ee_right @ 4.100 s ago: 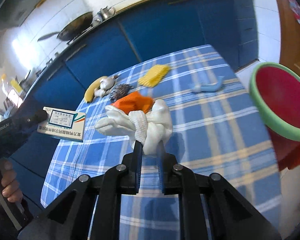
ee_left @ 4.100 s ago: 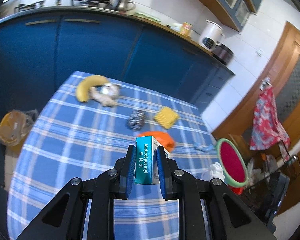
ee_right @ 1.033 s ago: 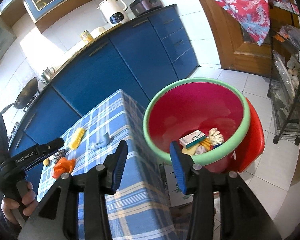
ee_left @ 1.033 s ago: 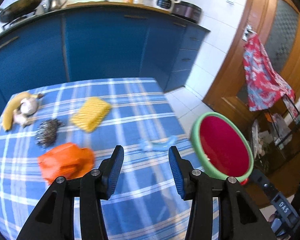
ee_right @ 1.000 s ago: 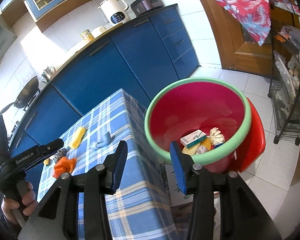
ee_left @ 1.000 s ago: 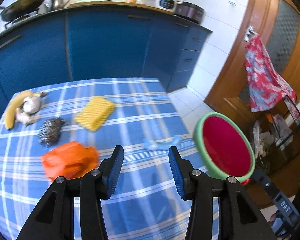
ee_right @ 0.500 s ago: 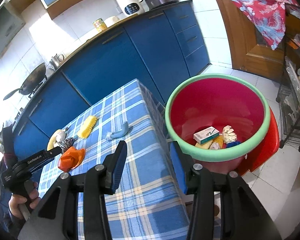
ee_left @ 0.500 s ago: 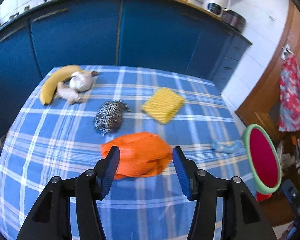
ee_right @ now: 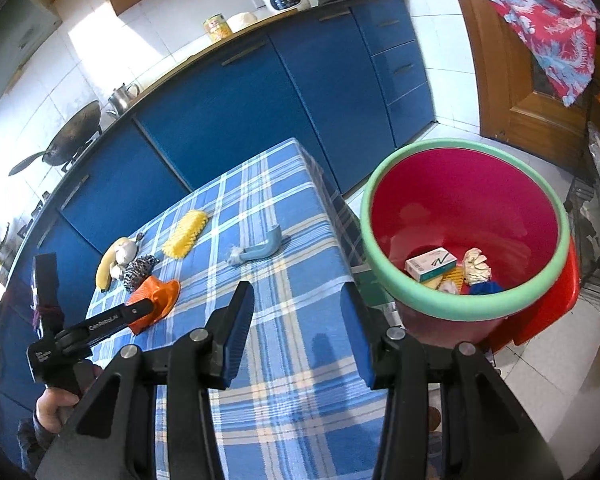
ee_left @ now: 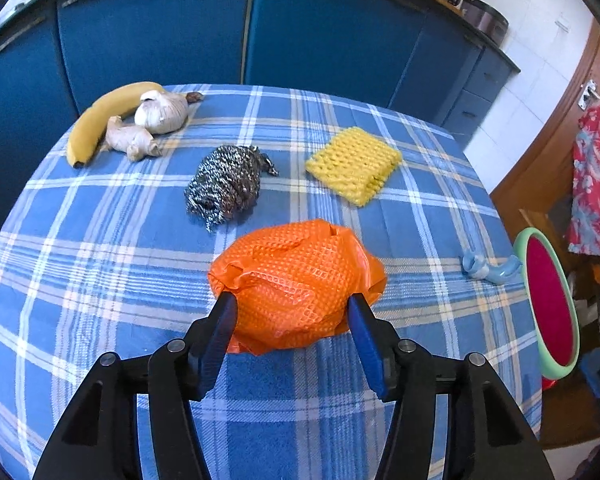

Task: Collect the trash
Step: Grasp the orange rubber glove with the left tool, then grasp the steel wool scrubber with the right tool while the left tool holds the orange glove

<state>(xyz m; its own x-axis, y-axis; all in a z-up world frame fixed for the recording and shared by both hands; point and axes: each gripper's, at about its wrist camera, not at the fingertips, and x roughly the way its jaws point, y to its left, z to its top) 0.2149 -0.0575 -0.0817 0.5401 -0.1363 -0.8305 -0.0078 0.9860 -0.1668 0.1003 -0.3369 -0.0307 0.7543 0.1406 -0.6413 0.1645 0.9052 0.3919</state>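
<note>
Trash still lies on the blue plaid tablecloth (ee_left: 100,264): a crumpled orange textured plastic bag (ee_left: 296,284) near the middle, a yellow foam fruit net (ee_left: 354,164) farther off to the right, a steel wool scourer (ee_left: 224,188) beyond the bag, and a pale blue curved plastic piece (ee_left: 490,268) at the right edge. The left gripper (ee_left: 292,312) is set over the bag with a finger on either side; its jaws have just been moving, stand about half open, and their pads do not yet press the plastic. The right gripper (ee_right: 296,312) hangs empty and partly open between the table and the red bucket with a green rim (ee_right: 464,308), which already holds a small carton and scraps. The step in hand looks like picking up the bag. Next the left jaws should close on the crumpled plastic, lift it, and carry it right to the bucket. The banana, garlic and ginger at the far left are probably not trash.
</note>
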